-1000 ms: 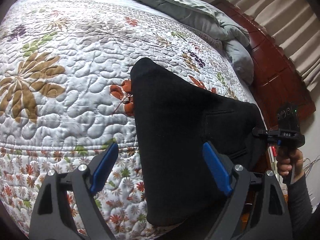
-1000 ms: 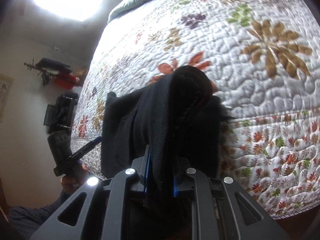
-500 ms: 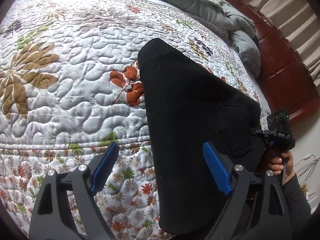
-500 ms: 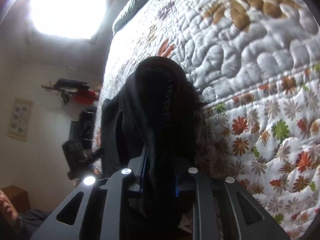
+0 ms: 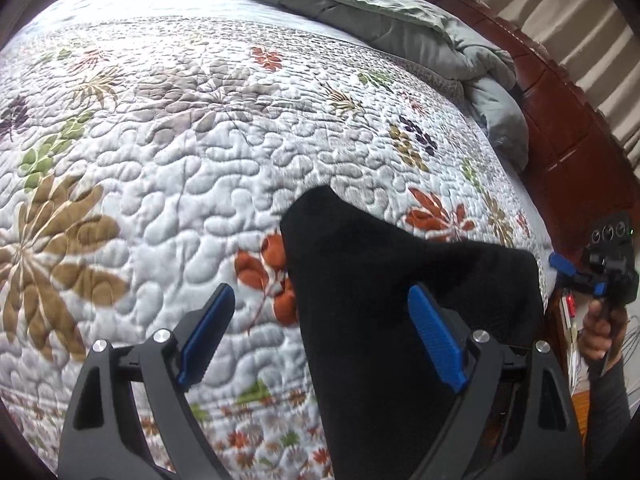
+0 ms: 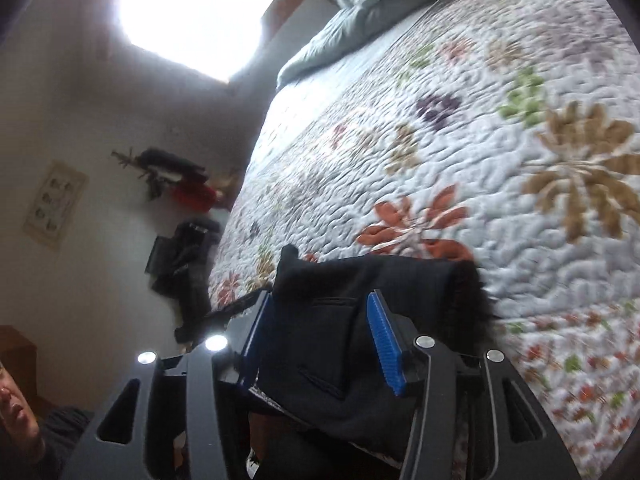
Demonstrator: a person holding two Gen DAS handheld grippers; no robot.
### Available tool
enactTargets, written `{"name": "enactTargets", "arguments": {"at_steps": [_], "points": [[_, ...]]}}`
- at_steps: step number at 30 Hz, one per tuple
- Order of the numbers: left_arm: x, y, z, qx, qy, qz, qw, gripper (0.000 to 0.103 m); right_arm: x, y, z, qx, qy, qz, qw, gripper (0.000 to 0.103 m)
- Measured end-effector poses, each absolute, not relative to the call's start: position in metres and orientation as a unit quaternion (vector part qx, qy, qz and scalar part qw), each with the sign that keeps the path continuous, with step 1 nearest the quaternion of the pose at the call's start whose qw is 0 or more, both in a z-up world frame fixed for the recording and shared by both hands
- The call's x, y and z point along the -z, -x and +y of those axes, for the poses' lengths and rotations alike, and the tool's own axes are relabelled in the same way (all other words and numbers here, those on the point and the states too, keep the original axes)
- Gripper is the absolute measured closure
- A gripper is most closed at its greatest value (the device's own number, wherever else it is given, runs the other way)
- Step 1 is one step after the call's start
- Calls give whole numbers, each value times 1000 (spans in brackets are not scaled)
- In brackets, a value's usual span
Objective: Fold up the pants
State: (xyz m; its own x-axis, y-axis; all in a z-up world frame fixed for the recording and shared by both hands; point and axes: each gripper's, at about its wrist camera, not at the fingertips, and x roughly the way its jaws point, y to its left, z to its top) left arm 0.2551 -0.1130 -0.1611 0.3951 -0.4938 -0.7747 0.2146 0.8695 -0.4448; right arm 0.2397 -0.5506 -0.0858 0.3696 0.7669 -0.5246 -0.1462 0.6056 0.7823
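The black pants (image 5: 384, 304) lie folded on the floral quilt (image 5: 168, 168) at the bed's near edge, with part hanging over the side. My left gripper (image 5: 320, 332) is open and empty; its right finger sits over the pants and its left finger over the quilt. My right gripper (image 6: 320, 340) is open, its blue pads either side of the pants (image 6: 344, 320) without pinching them. The right gripper also shows in the left wrist view (image 5: 576, 276), at the pants' right corner.
A grey-green duvet (image 5: 400, 28) is bunched at the head of the bed. A red-brown wooden headboard (image 5: 568, 128) and beige curtains stand at the right. In the right wrist view, dark bags (image 6: 184, 256) lean on the wall beside the bed.
My right gripper has opened and let go of the pants, which now lie flatter on the quilt. My left gripper stays open and has shifted slightly over the bed.
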Motion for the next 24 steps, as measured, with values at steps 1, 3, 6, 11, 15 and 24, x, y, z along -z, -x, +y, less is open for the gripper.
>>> {"name": "enactTargets", "arguments": {"at_steps": [1, 3, 6, 11, 15, 24], "points": [[162, -261, -113, 211, 142, 507, 823, 15, 94, -244, -547, -303, -331, 480, 754, 55], [169, -273, -114, 204, 143, 516, 820, 15, 115, -250, -542, -299, -338, 491, 745, 56], [182, -282, -116, 197, 137, 526, 816, 14, 139, -251, -558, -294, -361, 492, 735, 79], [196, -283, -118, 202, 124, 520, 820, 13, 179, -244, -585, -278, -387, 504, 721, 103], [193, -284, -119, 204, 119, 520, 821, 14, 171, -241, -582, -278, -375, 500, 729, 103], [134, -212, -97, 213, 112, 468, 850, 15, 94, -173, -555, -314, -337, 458, 760, 82]]}}
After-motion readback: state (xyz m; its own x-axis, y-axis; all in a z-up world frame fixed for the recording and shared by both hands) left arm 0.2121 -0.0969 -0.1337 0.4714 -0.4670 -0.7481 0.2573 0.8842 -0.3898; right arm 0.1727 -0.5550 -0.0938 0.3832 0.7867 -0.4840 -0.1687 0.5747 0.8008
